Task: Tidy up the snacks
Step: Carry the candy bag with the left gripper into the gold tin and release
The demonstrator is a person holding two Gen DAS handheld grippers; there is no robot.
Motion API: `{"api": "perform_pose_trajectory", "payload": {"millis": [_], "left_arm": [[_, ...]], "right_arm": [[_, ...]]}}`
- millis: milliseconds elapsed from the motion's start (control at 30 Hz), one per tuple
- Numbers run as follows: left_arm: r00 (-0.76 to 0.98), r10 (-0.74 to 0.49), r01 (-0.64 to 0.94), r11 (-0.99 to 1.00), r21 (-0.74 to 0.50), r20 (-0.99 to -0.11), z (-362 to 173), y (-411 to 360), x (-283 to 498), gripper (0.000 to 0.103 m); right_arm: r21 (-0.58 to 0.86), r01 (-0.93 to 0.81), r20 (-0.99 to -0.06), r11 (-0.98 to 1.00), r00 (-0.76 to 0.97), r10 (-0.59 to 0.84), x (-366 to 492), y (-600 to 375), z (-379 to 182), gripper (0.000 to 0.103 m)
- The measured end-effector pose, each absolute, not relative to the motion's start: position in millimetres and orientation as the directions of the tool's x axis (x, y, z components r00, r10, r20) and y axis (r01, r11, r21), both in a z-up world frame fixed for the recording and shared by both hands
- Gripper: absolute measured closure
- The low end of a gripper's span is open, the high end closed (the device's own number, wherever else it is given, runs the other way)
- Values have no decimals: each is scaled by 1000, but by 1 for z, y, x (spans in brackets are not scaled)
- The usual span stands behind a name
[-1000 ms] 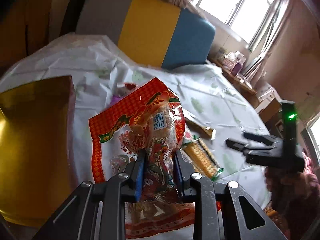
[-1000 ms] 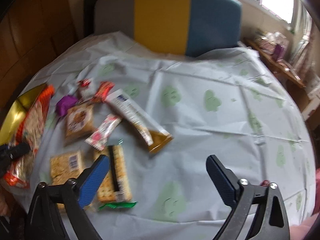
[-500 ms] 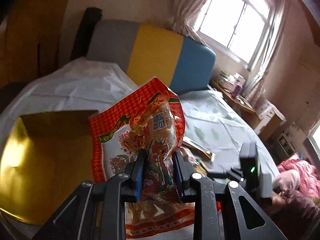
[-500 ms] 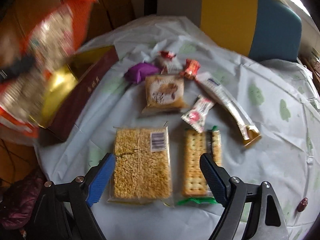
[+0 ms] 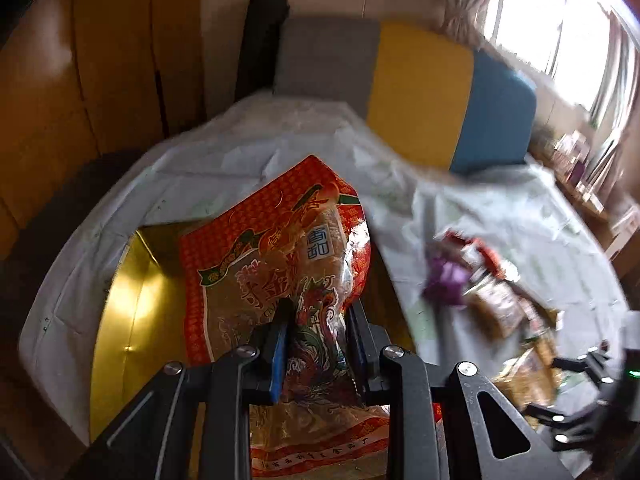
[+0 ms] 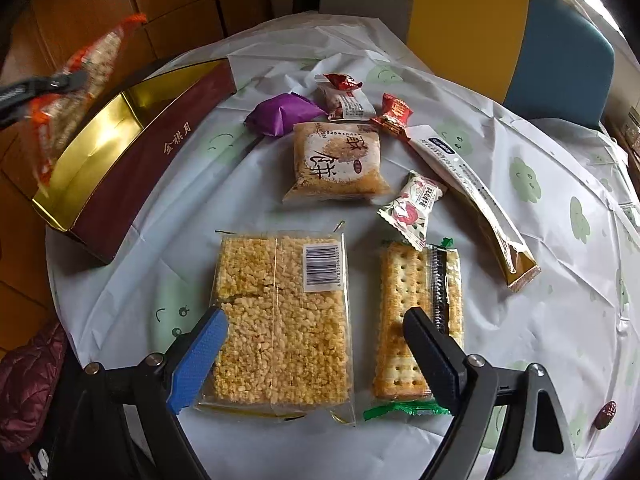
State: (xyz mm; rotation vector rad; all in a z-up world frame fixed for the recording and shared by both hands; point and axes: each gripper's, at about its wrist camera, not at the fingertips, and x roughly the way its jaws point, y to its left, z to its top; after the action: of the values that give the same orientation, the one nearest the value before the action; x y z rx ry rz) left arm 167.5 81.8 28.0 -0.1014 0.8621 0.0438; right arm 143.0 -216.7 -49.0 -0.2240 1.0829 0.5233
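Two views, left wrist first: your left gripper (image 5: 318, 336) is clamped on the red and orange snack bag (image 5: 280, 264), pads pressing its crinkled lower half, and the bag stands up toward twelve o'clock over the gold-lined box (image 5: 132, 312), which lies at nine o'clock on the pale tablecloth (image 5: 224, 168). At three o'clock a blurred heap of small snacks lies on the cloth, among them a purple packet (image 5: 444, 280); at four o'clock, low at the frame edge, you can see your right gripper (image 5: 576, 388). In the right wrist view, that right gripper (image 6: 316, 348) points down at the table with its jaws wide and opening, one finger on each side of the rice-cracker pack (image 6: 280, 320) and neither pad pressing it. A long cracker sleeve (image 6: 416, 312) lies just beside the pack at three o'clock. Toward twelve o'clock sit a square pastry packet (image 6: 336, 160), the purple packet (image 6: 284, 114), two red-ended sweets and a long white and gold stick pack (image 6: 476, 204). At ten o'clock the maroon-sided box (image 6: 132, 160) lies open, the bag (image 6: 76, 88) hanging above its far end in your left gripper (image 6: 70, 80)
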Motion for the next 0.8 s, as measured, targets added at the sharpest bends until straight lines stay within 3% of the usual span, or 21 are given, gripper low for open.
{"api": "perform_pose_trajectory", "payload": {"millis": [100, 167, 300, 800], "left_arm": [[598, 28, -81, 996, -25, -801, 2, 69, 192, 75], [587, 7, -85, 995, -53, -809, -9, 69, 200, 67], [594, -2, -116, 989, -88, -804, -21, 68, 204, 64], [692, 50, -171, 981, -96, -720, 16, 61, 134, 61]], "right_arm": [[76, -511, -882, 856, 366, 296, 145, -216, -50, 12], [74, -511, -881, 856, 369, 297, 145, -216, -50, 12], [67, -516, -876, 854, 378, 298, 145, -216, -51, 12], [68, -516, -873, 854, 383, 301, 145, -217, -50, 11]]}}
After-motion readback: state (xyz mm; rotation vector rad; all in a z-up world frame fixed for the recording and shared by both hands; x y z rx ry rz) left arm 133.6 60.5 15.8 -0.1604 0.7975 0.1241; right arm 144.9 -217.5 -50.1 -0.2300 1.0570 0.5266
